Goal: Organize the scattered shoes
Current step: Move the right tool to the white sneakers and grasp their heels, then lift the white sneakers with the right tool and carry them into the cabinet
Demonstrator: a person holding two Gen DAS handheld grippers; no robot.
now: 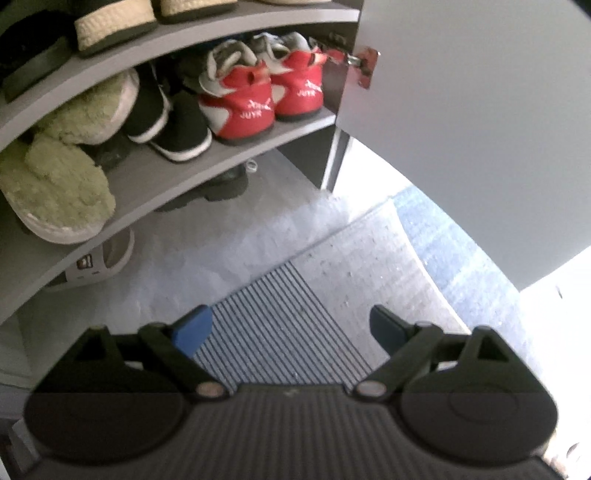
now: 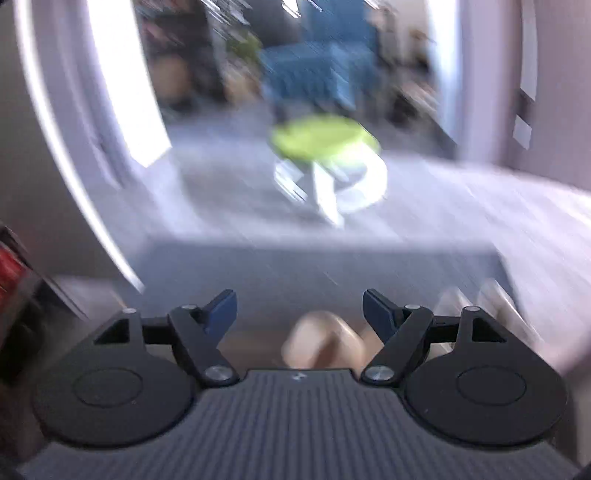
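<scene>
Two red sneakers (image 1: pixel 258 99), two black shoes (image 1: pixel 173 122) and two green fuzzy slippers (image 1: pixel 62 184) are counted on one shelf (image 1: pixel 177 177); two pale-soled shoes (image 1: pixel 114 26) are seen above. One striped mat (image 1: pixel 273 332) and one green-topped stool (image 2: pixel 325 147) are shown.

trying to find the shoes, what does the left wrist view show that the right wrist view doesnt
Left wrist only: a shoe cabinet's shelf holding red sneakers, black shoes and green fuzzy slippers, above a ribbed doormat.

Right wrist only: a blurred room with a lime-topped stool and a blue chair.

Both: an open, empty gripper, left gripper and right gripper.
</scene>
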